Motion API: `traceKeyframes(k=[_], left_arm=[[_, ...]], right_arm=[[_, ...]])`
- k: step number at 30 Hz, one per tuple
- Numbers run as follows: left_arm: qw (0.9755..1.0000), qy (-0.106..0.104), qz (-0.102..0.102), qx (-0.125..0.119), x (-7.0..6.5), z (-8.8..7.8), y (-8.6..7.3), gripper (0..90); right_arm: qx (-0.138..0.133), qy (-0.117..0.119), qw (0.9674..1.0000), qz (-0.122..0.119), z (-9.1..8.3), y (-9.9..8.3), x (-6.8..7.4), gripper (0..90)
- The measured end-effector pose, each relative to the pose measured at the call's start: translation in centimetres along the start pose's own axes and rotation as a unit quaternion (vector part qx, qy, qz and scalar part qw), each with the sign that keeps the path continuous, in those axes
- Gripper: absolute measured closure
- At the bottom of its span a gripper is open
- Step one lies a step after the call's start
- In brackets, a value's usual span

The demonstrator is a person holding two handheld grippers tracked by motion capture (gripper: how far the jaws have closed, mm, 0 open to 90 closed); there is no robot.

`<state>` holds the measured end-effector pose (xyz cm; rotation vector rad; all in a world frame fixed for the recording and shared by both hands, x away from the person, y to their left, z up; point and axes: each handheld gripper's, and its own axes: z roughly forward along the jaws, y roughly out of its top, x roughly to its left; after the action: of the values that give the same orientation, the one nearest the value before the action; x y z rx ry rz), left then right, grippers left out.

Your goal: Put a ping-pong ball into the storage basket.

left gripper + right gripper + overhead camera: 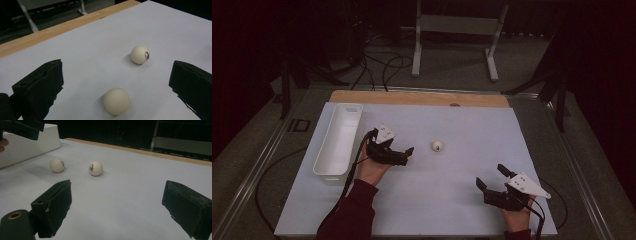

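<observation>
The left tongs (408, 154) hovered over the white desk (462, 200) just right of the white tray (339, 140), with their jaws set wide apart and nothing between them. In the left gripper view, the near ball (117, 101) lay on the desk between the two open jaws but clear of both, touching neither. The far ball (140, 54), marked with a small dark print, rested beyond it and slightly to one side, the two balls near each other but apart. In the high view, the far ball (437, 145) lay near the middle of the desk, just right of the left tongs.

The right tongs (492, 177) sat at the near right part of the desk, well apart from both balls, jaws likewise spread and empty. In the right gripper view, both balls lay ahead of those jaws, in front of the tray wall.
</observation>
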<state>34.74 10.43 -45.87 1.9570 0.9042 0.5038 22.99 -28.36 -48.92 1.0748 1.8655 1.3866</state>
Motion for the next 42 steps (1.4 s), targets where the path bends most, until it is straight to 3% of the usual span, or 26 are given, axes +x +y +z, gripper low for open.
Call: traceKeyframes(k=[18, 42], left_arm=[[0.9994, -0.011, -0.011, 0.032, 0.3, 1.4, -0.5, 0.3], [0.9969, -0.011, -0.004, 0.077, 0.3, 2.8, -0.8, 0.3]], right_arm=[[-0.001, 0.001, 1.0, 0.0, 0.0, 0.0, 0.0, 8.8], [0.002, 0.002, 1.0, -0.002, 0.1, 0.0, 0.0, 8.8]])
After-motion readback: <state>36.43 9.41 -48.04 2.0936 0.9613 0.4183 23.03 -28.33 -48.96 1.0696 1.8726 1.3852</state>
